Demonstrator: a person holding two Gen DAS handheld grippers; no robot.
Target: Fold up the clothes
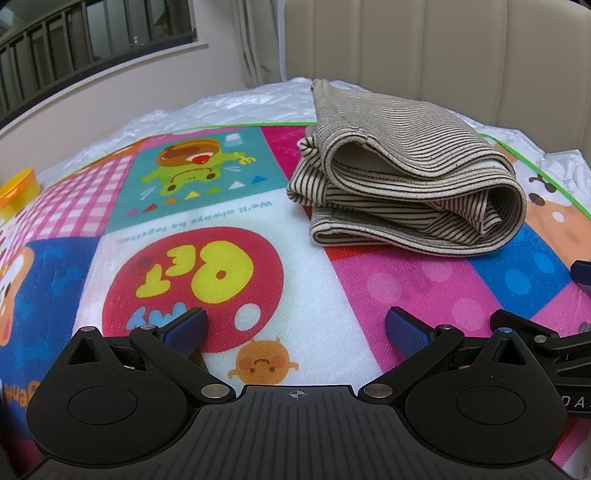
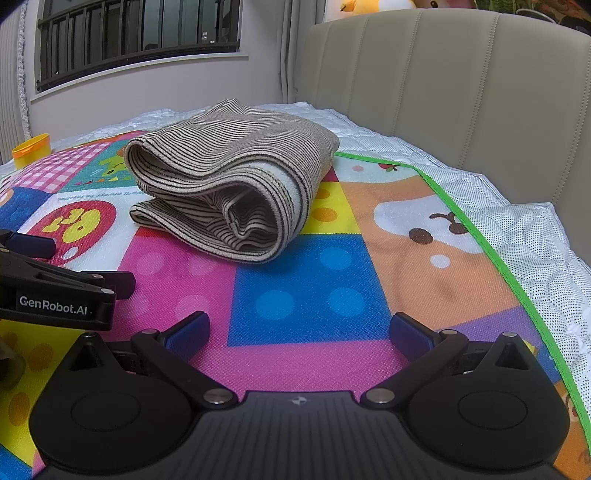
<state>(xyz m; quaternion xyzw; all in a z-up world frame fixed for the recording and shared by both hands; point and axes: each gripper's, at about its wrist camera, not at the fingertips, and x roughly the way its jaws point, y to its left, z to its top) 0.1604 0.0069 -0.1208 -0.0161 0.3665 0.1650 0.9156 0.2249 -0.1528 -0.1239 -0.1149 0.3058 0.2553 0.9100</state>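
We see a bed with a white quilted mattress cover (image 2: 546,236) filling the lower part of both views, backed by a beige padded headboard (image 2: 461,85) across the upper right. A barred window (image 2: 140,33) sits in the upper left of the right wrist view. Spread over the bed is a bright cartoon play mat (image 1: 388,280) with pink, blue and white panels and a green edge; in the right wrist view it (image 2: 306,291) covers most of the lower frame.

On the mat lies the striped garment (image 1: 402,181), beige with thin dark lines, folded into a loose thick bundle with its rolled layers showing at the near side. It sits right of centre in the upper half of the left wrist view and left of centre in the upper half of the right wrist view (image 2: 232,173), well apart from both tools.

Our left gripper (image 1: 295,328) is at the bottom of its own frame, its jaws spread wide over the mat with nothing between the blue pads. Our right gripper (image 2: 299,332) is likewise low in its frame, jaws wide and holding nothing. The left gripper's black body also shows at the left edge of the right wrist view.

A small yellow tub with an orange lid (image 2: 31,149) stands at the far left edge of the bed.
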